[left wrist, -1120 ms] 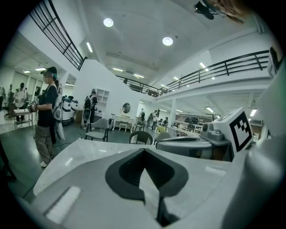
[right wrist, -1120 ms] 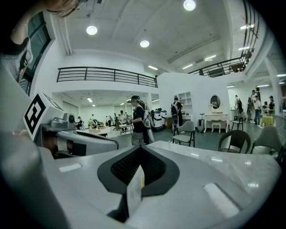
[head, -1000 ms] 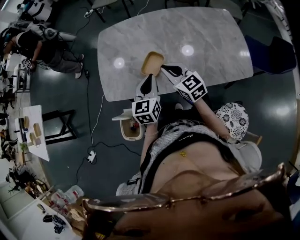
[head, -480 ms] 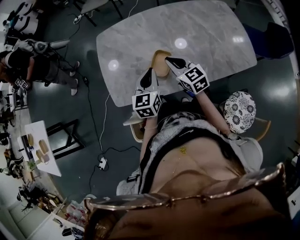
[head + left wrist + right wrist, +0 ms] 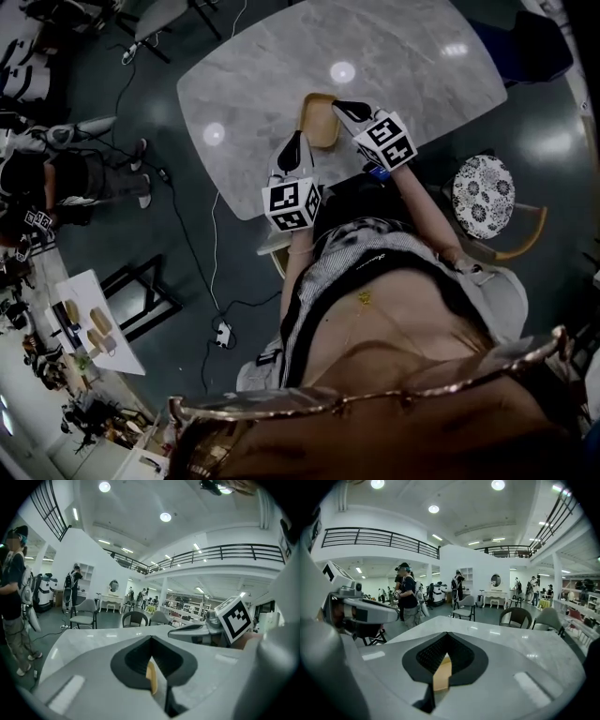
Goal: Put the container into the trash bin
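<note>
- Gripping from both sides here: the left hand-held gripper (image 5: 297, 142) has its jaws closed down on a thin tan edge, and that edge is the rim of the container (image 5: 319, 122)
- Same story on the right hand-held gripper (image 5: 340, 109): jaws pinched together with a tan strip of rim caught between the pads, nothing else in them
- The container is at the desk (image 5: 412, 66), close to the desk's near edge and roughly midway along it; it looks shallow, open side up, and I can't tell whether it rests on the desk top or is a touch lifted
- Just off the desk's near edge, low down by the person's left arm, a pale sliver shows that I take for the trash bin (image 5: 272, 247); most of it is hidden behind the marker cube and the arm
- Progress call: the two-handed grasp looks made, and that's all so far; the container is over the desk, not over the trash bin
- Left to do, by my reading: lift it clear of the desk, carry it back past the desk's near edge, get it above the bin opening and let both sets of jaws go
- Watch point: two thin rim pinches on what looks like a light tray, so an uneven pull could twist it loose
</note>
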The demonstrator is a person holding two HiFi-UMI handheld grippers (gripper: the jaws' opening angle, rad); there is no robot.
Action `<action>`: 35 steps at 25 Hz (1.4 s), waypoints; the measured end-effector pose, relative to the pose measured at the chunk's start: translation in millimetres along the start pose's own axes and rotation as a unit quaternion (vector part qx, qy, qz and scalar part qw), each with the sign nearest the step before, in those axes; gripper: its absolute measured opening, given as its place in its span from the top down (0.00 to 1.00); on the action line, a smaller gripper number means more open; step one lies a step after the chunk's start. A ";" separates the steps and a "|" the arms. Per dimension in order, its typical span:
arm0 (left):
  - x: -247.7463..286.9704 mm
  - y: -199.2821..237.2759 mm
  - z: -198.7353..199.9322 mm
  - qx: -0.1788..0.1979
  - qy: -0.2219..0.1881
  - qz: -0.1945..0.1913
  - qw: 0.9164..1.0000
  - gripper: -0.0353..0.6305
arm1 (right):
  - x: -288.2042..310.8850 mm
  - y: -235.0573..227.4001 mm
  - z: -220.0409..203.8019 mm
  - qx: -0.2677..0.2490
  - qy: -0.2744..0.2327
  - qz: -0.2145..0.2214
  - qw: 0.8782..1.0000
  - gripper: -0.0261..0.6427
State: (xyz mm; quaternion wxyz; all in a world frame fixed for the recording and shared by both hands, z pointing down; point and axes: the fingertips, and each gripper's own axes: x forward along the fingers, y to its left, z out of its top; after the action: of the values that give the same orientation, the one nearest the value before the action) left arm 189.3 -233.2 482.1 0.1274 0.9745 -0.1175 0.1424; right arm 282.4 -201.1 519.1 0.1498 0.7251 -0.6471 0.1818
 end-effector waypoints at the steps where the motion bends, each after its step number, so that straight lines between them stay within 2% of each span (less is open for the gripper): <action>1: 2.4 -0.2 1.6 0.001 0.000 0.000 1.000 0.95 | 1.5 -4.7 -1.6 -0.003 0.004 -0.001 1.000 0.92; 12: 30.9 -6.4 -0.2 -0.002 0.008 0.024 1.000 0.95 | 17.2 -21.7 -21.6 -0.037 0.053 0.037 0.997 0.92; 18: 33.9 0.3 -2.0 -0.017 0.017 0.042 0.999 0.95 | 38.2 -25.1 -46.2 -0.063 0.103 0.063 0.991 0.92; 23: 33.5 1.0 -6.7 -0.026 0.021 0.051 0.998 0.95 | 59.0 -31.5 -73.8 -0.061 0.150 0.085 0.983 0.92; 28: 35.3 1.8 -13.0 -0.032 0.027 0.059 0.997 0.95 | 81.5 -51.2 -109.4 -0.041 0.194 0.082 0.977 0.92; 35: 35.9 6.1 -18.3 -0.042 0.035 0.069 0.996 0.95 | 98.3 -66.5 -143.9 -0.054 0.247 0.073 0.965 0.92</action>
State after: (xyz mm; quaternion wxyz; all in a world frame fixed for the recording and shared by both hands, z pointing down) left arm 216.6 -240.7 511.4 0.1623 0.9522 -0.1863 0.1798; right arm 347.8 -215.0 693.2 0.3304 0.5994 -0.6496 0.3309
